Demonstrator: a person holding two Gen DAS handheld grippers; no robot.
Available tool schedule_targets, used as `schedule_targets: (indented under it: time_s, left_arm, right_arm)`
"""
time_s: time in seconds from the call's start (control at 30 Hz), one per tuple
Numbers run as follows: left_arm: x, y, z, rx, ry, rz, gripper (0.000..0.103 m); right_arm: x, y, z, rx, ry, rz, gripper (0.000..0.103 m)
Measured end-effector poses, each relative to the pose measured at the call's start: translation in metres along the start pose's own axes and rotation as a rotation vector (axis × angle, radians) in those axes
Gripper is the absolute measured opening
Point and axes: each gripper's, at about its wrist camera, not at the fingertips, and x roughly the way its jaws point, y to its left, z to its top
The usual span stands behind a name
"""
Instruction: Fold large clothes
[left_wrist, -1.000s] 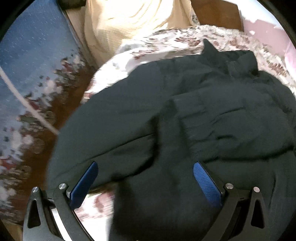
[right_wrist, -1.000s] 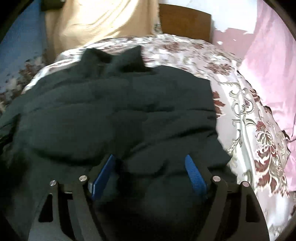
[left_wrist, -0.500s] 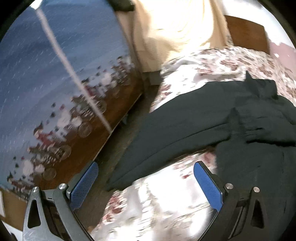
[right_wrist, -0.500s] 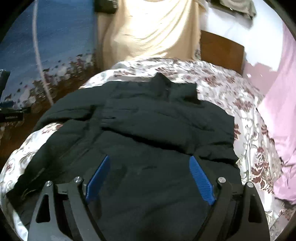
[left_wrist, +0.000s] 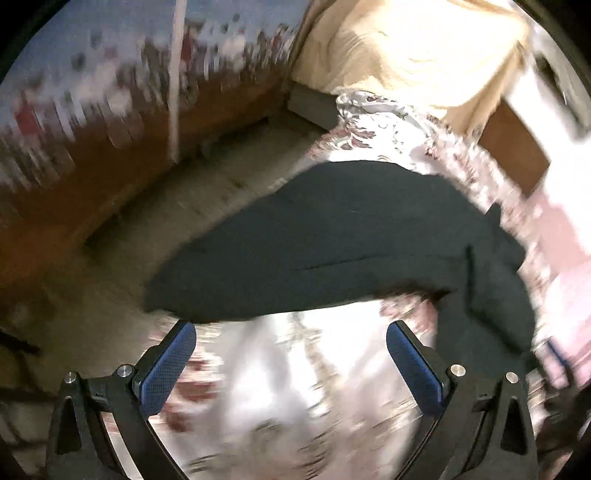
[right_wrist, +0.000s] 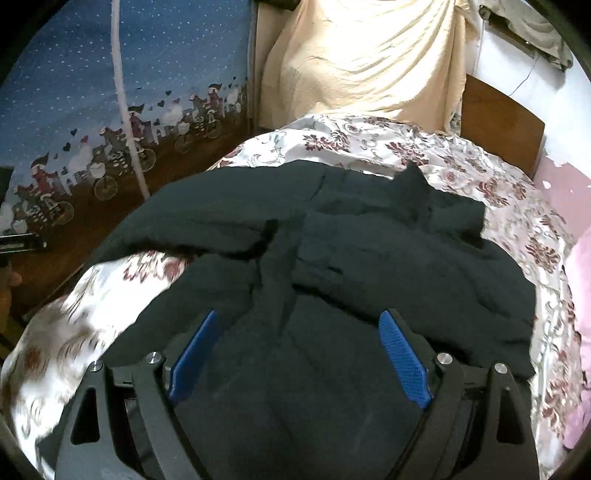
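Right wrist view shows my right tongs (right_wrist: 295, 354) spread wide over the dark jacket (right_wrist: 369, 258), pinching nothing; the left tongs (left_wrist: 291, 362) are spread too, empty, above bare floral bedspread (left_wrist: 280, 387). The jacket lies across the bed, its collar toward the headboard (right_wrist: 502, 118), one sleeve (left_wrist: 295, 251) reaching to the left edge of the bed. I judge the sleeve comes next: I should take it near the cuff with the left tongs, bring it flat across the body, and pin the hem with the right so nothing bunches
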Motion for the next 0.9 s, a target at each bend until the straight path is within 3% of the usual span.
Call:
schedule_targets:
  time_s: [0.2, 0.33, 0.47, 0.57, 0.63, 0.73, 0.83, 0.9]
  left_arm:
    - [0.056, 0.015, 0.004, -0.320, 0.101, -0.144, 0.103]
    - [0.085, 0.040, 0.003, -0.523, 0.098, -0.170, 0.103]
    - [0.106, 0.058, 0.000, -0.646, 0.084, -0.175, 0.097]
    - [0.114, 0.068, -0.002, -0.730, 0.038, -0.180, 0.085]
    - [0.116, 0.074, -0.005, -0.787, 0.000, -0.194, 0.053]
    - [0.120, 0.080, -0.004, -0.815, -0.035, -0.196, 0.023]
    - [0.112, 0.077, 0.003, -0.775, -0.090, -0.181, 0.010]
    - [0.108, 0.074, 0.009, -0.740, -0.119, -0.172, 0.008]
  right_arm:
    - [0.044, -0.003, 0.022, 0.023, 0.026, -0.050, 0.085]
    - [0.069, -0.006, 0.034, 0.013, 0.033, -0.068, 0.085]
    - [0.097, -0.015, 0.044, 0.040, 0.025, -0.090, 0.085]
    - [0.117, -0.024, 0.049, 0.098, 0.028, -0.071, 0.085]
    - [0.133, -0.032, 0.050, 0.154, 0.030, -0.058, 0.085]
    - [0.153, -0.040, 0.045, 0.221, 0.040, -0.056, 0.085]
    - [0.175, -0.039, 0.035, 0.228, 0.073, -0.072, 0.085]
    - [0.184, -0.032, 0.029, 0.190, 0.089, -0.100, 0.085]
